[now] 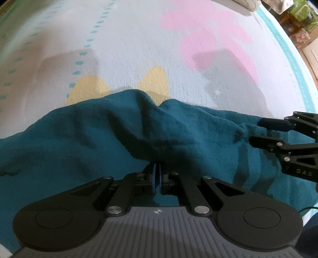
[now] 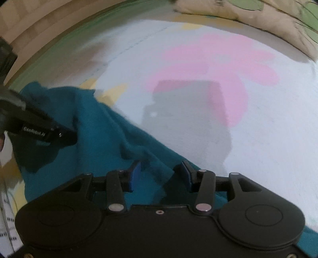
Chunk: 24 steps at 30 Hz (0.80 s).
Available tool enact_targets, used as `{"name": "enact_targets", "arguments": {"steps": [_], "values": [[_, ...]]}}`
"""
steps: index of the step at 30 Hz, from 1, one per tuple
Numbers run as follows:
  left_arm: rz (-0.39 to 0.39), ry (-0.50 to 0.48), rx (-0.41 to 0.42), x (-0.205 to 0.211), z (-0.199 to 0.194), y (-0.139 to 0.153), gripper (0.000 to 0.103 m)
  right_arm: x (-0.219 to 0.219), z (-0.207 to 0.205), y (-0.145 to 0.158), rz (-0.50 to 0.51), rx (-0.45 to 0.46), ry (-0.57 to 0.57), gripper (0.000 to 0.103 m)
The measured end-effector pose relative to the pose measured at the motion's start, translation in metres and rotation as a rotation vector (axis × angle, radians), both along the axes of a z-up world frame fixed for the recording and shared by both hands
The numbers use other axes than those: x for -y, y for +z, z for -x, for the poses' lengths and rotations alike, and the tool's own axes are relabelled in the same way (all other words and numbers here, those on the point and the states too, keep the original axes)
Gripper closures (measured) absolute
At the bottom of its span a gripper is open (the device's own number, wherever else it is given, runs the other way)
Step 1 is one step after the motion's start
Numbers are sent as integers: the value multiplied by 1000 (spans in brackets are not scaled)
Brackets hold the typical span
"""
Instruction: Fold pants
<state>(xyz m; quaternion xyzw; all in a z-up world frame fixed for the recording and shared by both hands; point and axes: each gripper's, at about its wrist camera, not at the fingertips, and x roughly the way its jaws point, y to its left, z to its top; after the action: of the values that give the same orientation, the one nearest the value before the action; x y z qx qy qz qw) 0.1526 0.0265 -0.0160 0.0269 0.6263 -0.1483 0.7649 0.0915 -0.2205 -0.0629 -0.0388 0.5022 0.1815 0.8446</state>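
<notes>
Teal pants (image 1: 89, 139) lie rumpled across a pale blue bed cover (image 1: 129, 49). My left gripper (image 1: 157, 168) points steeply down, its blue pads shut on a raised fold of the pants. In the right wrist view the left gripper (image 2: 73, 137) shows at the left, its tip buried in the bunched pants (image 2: 103, 129). My right gripper (image 2: 161, 174) stands open over the cloth's edge, a ridge of fabric lying loose between its blue pads (image 2: 135, 176). From the left wrist view the right gripper (image 1: 255, 132) reaches in at the right edge, fingers apart.
The bed cover (image 2: 268, 139) bears pink and yellow shapes and dotted teal lines. A beige and green pillow (image 2: 258, 15) lies at the far end. Cluttered furniture (image 1: 298, 15) stands beyond the bed's right edge. Wooden boards (image 2: 29, 25) show past the left edge.
</notes>
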Motion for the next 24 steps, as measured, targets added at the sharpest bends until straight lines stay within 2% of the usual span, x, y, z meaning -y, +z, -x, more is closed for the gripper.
{"name": "enact_targets", "arguments": {"steps": [2,3,5,7,11,13,15,16,17,18,24], "values": [[-5,-4,3,1,3,2,99,0,1,-1,4,-12,18,66],[-8,-5,5,3,3,5,99,1,1,-1,10,-15,22,70],[-12,-7,7,5,4,7,99,0,1,-4,14,-19,22,94],[-8,2,11,6,3,9,99,0,3,-2,3,-10,11,96],[-5,-9,42,7,7,13,99,6,-3,4,9,55,-69,98],[-16,-27,55,9,11,15,99,10,-8,1,-19,35,-90,97],[-22,-46,51,12,12,14,99,9,-9,-4,-21,22,-81,87],[-23,-51,46,11,12,14,99,10,-9,-5,-34,18,-95,83],[-24,-53,43,12,13,14,99,12,-10,-5,-45,19,-117,74],[-23,-52,41,12,13,13,99,17,-10,-3,-73,20,-144,70],[8,-35,39,9,8,12,99,61,-2,36,-193,40,-314,67]]}}
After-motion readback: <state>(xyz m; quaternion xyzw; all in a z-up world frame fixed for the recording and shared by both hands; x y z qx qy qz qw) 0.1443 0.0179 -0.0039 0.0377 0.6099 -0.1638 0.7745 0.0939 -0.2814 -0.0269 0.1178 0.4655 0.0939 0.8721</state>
